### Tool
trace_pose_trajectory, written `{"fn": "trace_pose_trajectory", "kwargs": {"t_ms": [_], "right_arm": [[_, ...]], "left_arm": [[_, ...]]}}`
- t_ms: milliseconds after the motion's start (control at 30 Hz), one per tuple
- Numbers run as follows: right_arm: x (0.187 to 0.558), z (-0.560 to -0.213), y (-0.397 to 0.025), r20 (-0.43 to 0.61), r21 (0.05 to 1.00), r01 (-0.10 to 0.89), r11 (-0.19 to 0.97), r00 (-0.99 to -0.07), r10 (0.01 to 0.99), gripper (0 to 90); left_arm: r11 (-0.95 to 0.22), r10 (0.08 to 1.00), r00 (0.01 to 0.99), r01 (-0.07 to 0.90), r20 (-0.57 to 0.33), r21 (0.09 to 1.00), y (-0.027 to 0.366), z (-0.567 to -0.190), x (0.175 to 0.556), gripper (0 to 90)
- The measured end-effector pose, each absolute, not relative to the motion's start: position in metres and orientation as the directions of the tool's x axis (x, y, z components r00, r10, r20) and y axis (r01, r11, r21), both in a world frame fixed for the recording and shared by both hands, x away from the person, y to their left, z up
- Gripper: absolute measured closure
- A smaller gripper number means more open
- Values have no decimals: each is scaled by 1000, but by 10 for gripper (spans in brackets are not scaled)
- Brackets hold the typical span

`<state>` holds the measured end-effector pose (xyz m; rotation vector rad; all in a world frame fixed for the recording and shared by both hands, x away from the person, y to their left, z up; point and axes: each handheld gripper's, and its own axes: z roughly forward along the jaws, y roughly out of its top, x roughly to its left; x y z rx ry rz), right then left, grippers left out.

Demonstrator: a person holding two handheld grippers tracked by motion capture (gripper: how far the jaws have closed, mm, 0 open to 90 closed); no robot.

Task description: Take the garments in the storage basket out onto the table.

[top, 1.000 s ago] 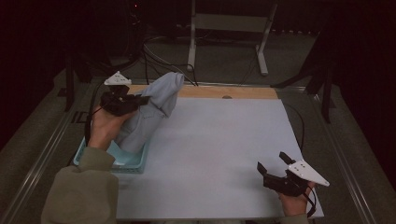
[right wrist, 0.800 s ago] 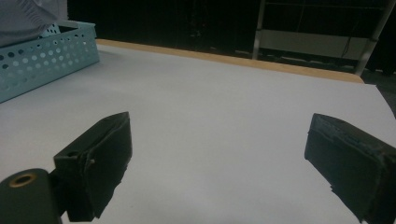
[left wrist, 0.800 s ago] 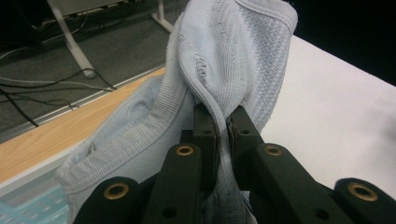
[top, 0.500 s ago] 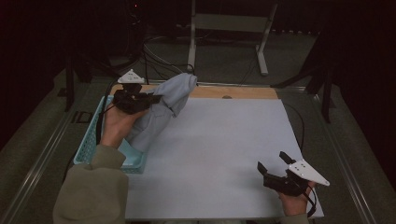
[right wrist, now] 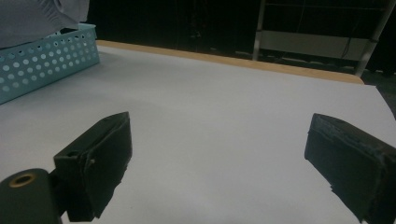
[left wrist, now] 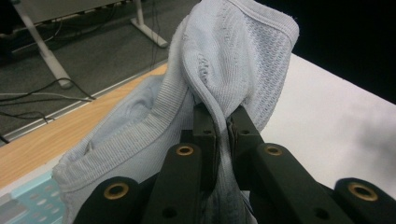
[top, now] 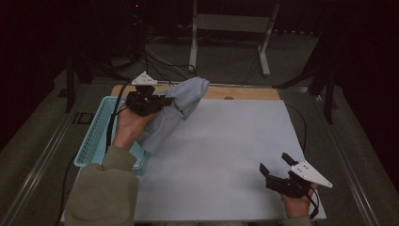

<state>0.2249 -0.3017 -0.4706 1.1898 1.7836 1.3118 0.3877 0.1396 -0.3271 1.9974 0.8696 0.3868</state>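
A pale blue knitted garment hangs from my left gripper, lifted above the back of a light blue perforated basket, its lower end trailing toward the basket. In the left gripper view the jaws of the left gripper are pinched tight on a fold of the garment. My right gripper rests low over the white table cover at the front right, jaws wide apart with nothing between them. The right gripper view has the right gripper over bare white surface.
The basket sits at the table's left side. A strip of wooden table edge runs along the back. Beyond it stand a metal frame leg and loose cables on the dark floor.
My left gripper has carried the garment up and toward the back right, away from the basket. The right gripper has stayed in place.
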Motion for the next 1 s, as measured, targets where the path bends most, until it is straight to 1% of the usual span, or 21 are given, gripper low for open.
{"fn": "trace_pose_trajectory", "kwargs": {"t_ms": [667,1000], "right_arm": [[225,-471,-301,27,948,300,107,-410,912,75],[225,-471,-301,27,948,301,109,-413,911,75]], "left_arm": [[-359,677,731,433,-89,827,103,-344,392,853],[-351,678,729,436,-96,829,90,-354,395,853]]}}
